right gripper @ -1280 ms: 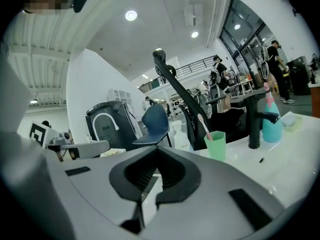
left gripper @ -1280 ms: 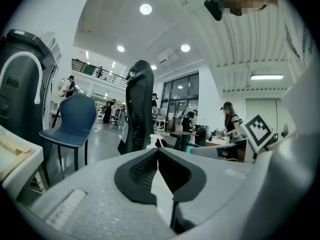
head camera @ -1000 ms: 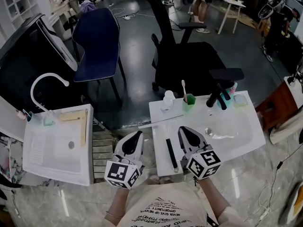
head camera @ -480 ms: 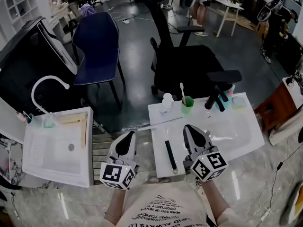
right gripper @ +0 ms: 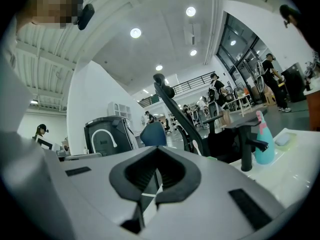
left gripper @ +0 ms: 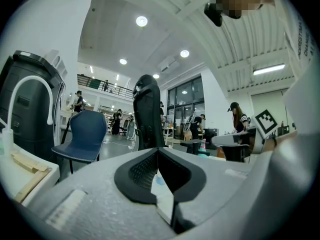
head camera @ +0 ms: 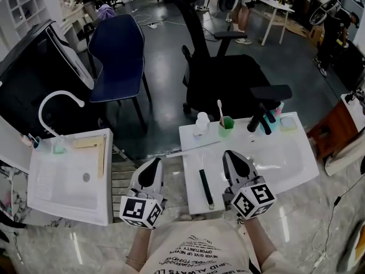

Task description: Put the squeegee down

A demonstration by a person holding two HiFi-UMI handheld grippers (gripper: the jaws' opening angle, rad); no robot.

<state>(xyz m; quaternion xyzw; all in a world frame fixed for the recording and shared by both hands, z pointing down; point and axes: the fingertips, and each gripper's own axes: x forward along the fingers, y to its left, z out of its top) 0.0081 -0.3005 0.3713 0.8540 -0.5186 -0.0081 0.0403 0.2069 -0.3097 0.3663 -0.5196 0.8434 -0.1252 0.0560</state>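
The squeegee lies flat on the left part of the white sink counter, its black handle pointing toward me and its thin blade across the far end. Neither gripper touches it. My left gripper hovers left of the counter, over the gap between the two sinks, jaws shut and empty. My right gripper hovers just right of the handle above the basin, also shut with nothing in it.
At the counter's back stand a white bottle, a green cup with a toothbrush, a black faucet and a teal bottle. A second white sink sits at left. A black office chair and blue chair stand behind.
The right gripper has drifted slightly right, away from the squeegee handle. The left gripper has barely shifted. The squeegee lies where it was.
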